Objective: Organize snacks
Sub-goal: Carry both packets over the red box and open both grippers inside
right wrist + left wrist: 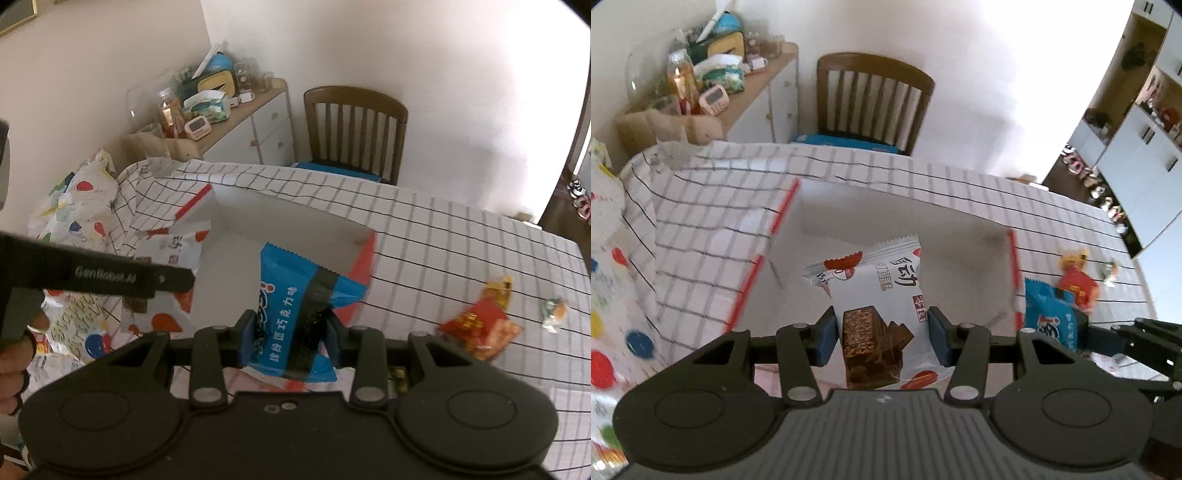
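The left gripper (882,334) is pinching a white chocolate-wafer packet (877,295), its pads pressing on the packet's lower sides. The right gripper (290,339) is likewise clamping a blue snack packet (295,314) across its lower half. Both packets are standing with their long axes running away from the fingers, top ends leaning toward the open white box (960,236) with red-edged flaps, which is sitting on the checked tablecloth (701,229).

The deciding relation: the box is lying directly ahead of and below both grippers. In the left view the white packet's top is appearing over the box interior, so the left hand is judged the nearer to a release. In the right view the blue packet is overlapping the box's near right corner and red flap, so that hand is judged to need more travel inward.

Two loose snacks remain out on the cloth to the right: a red and yellow packet (480,325) and a small wrapped sweet (554,312).

Hard to make out: the box floor is largely hidden behind the packets, so its contents cannot be told. Motion blur is smearing the flaps and loose snacks. True height over the box cannot be told.
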`<control>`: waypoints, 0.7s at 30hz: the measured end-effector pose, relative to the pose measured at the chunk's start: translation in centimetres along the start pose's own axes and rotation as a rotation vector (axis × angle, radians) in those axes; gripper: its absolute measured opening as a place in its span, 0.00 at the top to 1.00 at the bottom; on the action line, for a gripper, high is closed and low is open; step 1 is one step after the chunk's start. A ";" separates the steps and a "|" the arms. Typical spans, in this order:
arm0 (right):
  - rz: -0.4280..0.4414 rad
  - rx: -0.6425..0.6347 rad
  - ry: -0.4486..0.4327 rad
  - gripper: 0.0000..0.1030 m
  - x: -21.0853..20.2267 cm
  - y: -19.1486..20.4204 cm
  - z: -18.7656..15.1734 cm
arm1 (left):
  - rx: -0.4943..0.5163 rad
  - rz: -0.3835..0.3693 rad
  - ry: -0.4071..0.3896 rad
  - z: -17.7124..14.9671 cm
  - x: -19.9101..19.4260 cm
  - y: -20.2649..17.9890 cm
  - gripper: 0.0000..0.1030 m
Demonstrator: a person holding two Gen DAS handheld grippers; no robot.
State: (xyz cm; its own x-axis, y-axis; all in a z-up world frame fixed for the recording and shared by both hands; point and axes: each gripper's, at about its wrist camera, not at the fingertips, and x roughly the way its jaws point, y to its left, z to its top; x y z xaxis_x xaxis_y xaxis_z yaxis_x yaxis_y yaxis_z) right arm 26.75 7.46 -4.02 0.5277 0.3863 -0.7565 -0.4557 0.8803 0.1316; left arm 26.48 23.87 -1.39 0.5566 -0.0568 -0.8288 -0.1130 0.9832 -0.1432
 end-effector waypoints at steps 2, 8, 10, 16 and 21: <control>-0.007 -0.006 0.008 0.64 1.3 1.0 0.4 | 0.001 0.007 -0.016 0.4 0.7 1.3 0.51; -0.042 -0.003 0.039 0.64 5.7 2.8 1.1 | -0.003 0.037 0.003 1.2 3.5 4.2 0.51; -0.049 0.002 0.054 0.64 7.3 3.1 1.2 | 0.016 0.036 0.015 1.3 4.4 4.4 0.51; -0.054 0.001 0.096 0.64 10.7 4.2 1.0 | 0.097 0.053 0.066 1.0 7.7 4.2 0.51; -0.049 -0.015 0.149 0.65 12.8 4.8 0.6 | 0.160 0.066 0.132 0.6 10.1 3.7 0.51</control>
State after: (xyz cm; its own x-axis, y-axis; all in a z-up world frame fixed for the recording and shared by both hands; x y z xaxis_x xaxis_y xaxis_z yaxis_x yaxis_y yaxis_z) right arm 31.74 16.79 -12.73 0.4377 0.2967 -0.8487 -0.4434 0.8924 0.0833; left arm 32.17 27.04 -9.97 0.4384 -0.0037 -0.8988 -0.0074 0.9999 -0.0078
